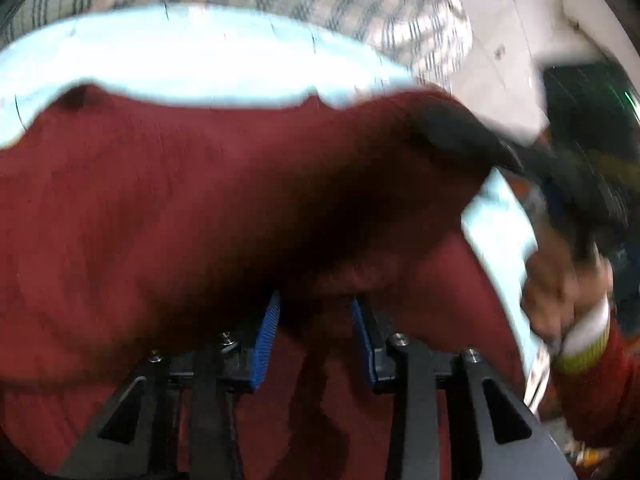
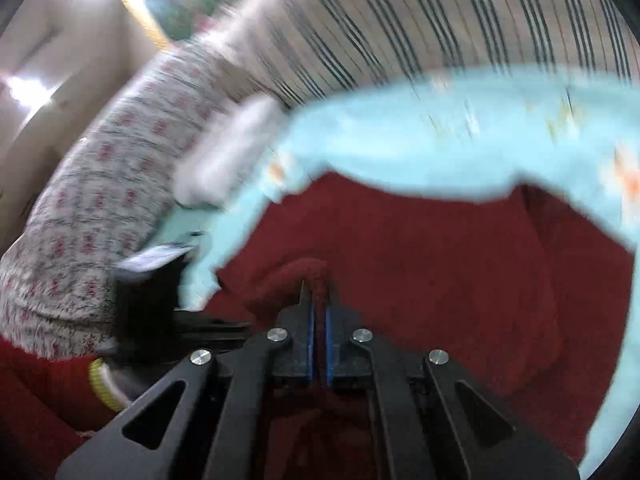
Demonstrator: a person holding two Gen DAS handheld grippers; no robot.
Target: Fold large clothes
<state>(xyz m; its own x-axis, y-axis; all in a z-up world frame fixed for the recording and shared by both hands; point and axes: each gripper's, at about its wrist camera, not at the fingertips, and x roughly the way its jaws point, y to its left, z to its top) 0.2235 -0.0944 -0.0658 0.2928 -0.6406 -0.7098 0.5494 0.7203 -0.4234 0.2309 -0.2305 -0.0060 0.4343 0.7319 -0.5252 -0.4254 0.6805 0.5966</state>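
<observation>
My right hand-held gripper (image 2: 319, 300) pinches a fold of the red garment (image 2: 420, 248); my left hand-held gripper (image 1: 316, 320) stands spread, red cloth bunched between its pads, over the light-blue sheet (image 1: 180, 60).

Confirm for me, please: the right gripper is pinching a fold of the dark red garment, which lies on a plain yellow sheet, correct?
Not quite. The sheet under the dark red garment is light blue with small orange flower prints, not plain yellow; the right wrist view shows this. The rest holds: the right gripper is shut on a fold of that garment.
</observation>
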